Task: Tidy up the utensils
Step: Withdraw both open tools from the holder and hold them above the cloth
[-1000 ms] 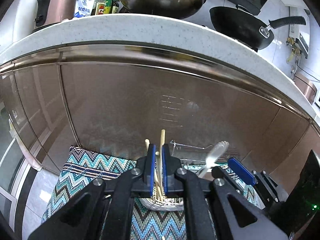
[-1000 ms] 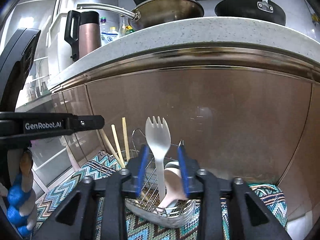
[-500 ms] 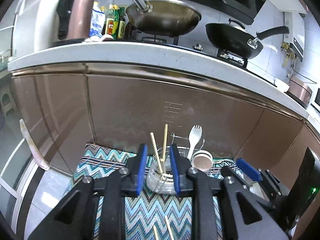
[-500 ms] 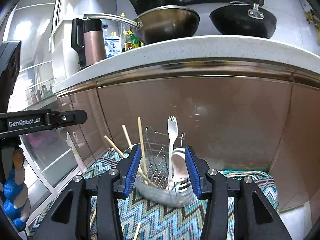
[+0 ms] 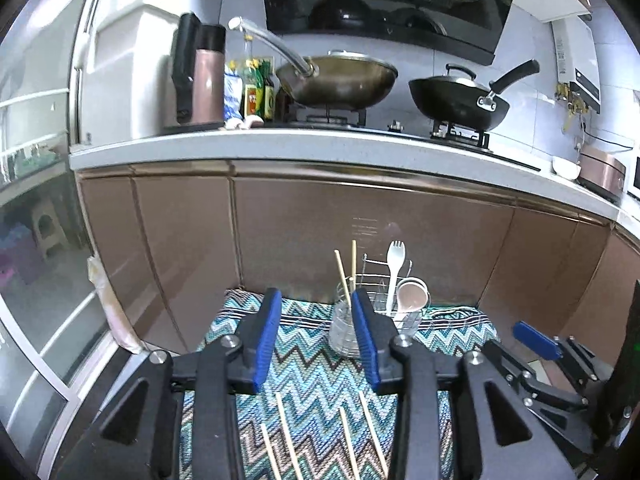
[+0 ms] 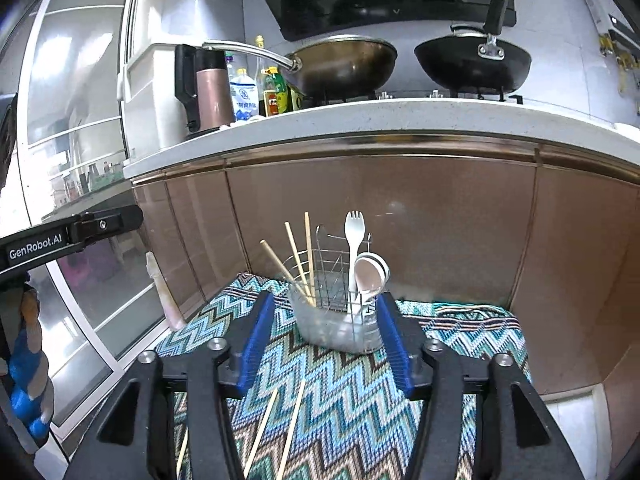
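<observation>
A wire utensil holder [image 5: 376,316] [image 6: 340,312] stands on a zigzag mat [image 5: 312,372] [image 6: 352,392] against the brown cabinet. It holds wooden chopsticks [image 5: 347,276] [image 6: 298,258], a white spork [image 5: 394,268] [image 6: 354,248] and white spoons [image 5: 412,294] [image 6: 370,272]. Several loose chopsticks [image 5: 320,436] [image 6: 280,424] lie on the mat in front. My left gripper [image 5: 316,344] is open and empty above the mat, short of the holder. My right gripper [image 6: 326,336] is open and empty, its fingers flanking the holder from in front. The right gripper also shows in the left wrist view [image 5: 536,340].
The brown cabinet front [image 5: 360,220] [image 6: 400,208] rises behind the mat under a white counter [image 5: 320,144] [image 6: 360,116] with a wok [image 5: 340,80], a black pan [image 5: 460,100], a thermos [image 5: 206,76] and bottles [image 5: 256,88]. A glass door [image 6: 80,120] stands at left.
Both grippers have pulled back and up from the holder and opened wide. The left has let go of the chopsticks and the right of the spork, which now stand in the holder.
</observation>
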